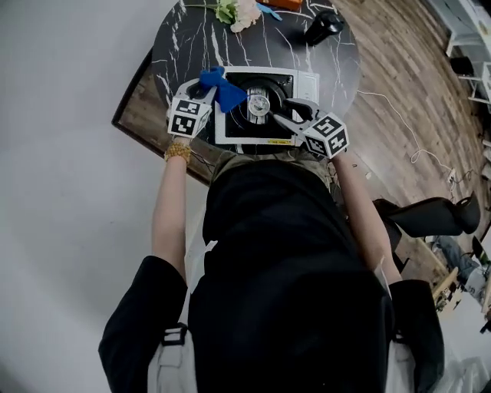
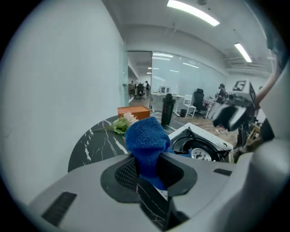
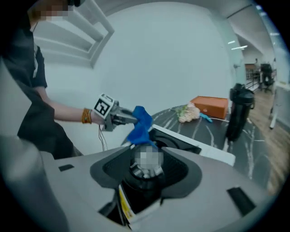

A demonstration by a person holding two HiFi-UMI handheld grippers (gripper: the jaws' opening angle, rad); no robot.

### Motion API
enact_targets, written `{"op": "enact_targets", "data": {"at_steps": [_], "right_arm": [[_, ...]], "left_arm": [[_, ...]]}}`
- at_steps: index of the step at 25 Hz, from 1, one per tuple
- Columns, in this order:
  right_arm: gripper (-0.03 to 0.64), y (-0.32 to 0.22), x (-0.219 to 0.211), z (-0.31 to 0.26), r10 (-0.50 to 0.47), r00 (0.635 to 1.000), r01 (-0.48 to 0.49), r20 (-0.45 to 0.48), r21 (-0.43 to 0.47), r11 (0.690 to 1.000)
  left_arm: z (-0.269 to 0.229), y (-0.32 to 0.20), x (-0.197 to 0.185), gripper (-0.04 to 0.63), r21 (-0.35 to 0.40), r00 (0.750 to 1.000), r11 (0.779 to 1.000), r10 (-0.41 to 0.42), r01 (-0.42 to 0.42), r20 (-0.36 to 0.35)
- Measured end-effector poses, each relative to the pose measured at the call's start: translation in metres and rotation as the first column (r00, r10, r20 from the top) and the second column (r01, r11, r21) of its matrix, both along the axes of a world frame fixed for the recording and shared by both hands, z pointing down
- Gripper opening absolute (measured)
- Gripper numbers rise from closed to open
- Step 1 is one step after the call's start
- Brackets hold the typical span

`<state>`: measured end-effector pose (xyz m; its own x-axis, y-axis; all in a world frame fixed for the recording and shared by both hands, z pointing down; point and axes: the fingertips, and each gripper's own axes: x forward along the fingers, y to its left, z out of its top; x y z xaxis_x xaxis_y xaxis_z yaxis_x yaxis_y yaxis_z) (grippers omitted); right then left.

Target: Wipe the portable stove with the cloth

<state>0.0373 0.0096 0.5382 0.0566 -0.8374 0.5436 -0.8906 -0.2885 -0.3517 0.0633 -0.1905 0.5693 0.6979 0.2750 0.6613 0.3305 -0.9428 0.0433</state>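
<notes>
Cloth (image 2: 146,138) pinched in left hand-held gripper (image 2: 150,173); right hand-held gripper (image 3: 147,171) spread over partly hidden stove (image 3: 204,148)

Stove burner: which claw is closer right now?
Right. The right claw is at the burner, open; the left claw, gripping the cloth, is off at the stove's left edge.

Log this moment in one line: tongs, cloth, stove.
left tongs: shut on blue cloth | right tongs: open, empty, over burner | blue cloth: hanging at portable stove left edge

Bottle (image 1: 322,28), flowers (image 1: 236,13) behind stove (image 1: 258,104)
</notes>
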Motion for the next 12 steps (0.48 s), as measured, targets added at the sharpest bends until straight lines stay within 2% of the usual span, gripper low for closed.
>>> {"op": "enact_targets", "data": {"at_steps": [2,5,7,9,12], "right_arm": [[0.229,0.033,0.011,0.027,0.056,0.997,-0.063,-0.062,-0.127,0.990],[0.259,0.072,0.008,0.058,0.087,0.991,-0.110,-0.098,-0.259,0.960],[0.264,0.085,0.001,0.070,0.117,0.990,-0.133,-0.073,-0.288,0.948],[0.265,0.092,-0.004,0.076,0.172,0.985,-0.173,-0.028,-0.292,0.941],[0.265,0.096,-0.005,0.082,0.219,0.976,-0.214,-0.013,-0.281,0.935]], "left_arm": [[0.013,-0.019,0.027,0.100,-0.088,0.997,0.995,-0.035,0.041,0.064],[0.031,-0.020,0.055,0.100,-0.195,0.985,0.977,-0.050,0.082,0.162],[0.040,-0.013,0.062,0.092,-0.217,0.981,0.972,-0.044,0.085,0.188],[0.040,-0.011,0.061,0.087,-0.216,0.982,0.972,-0.051,0.091,0.184],[0.041,-0.010,0.041,0.086,-0.235,0.976,0.964,-0.073,0.122,0.206]]}}
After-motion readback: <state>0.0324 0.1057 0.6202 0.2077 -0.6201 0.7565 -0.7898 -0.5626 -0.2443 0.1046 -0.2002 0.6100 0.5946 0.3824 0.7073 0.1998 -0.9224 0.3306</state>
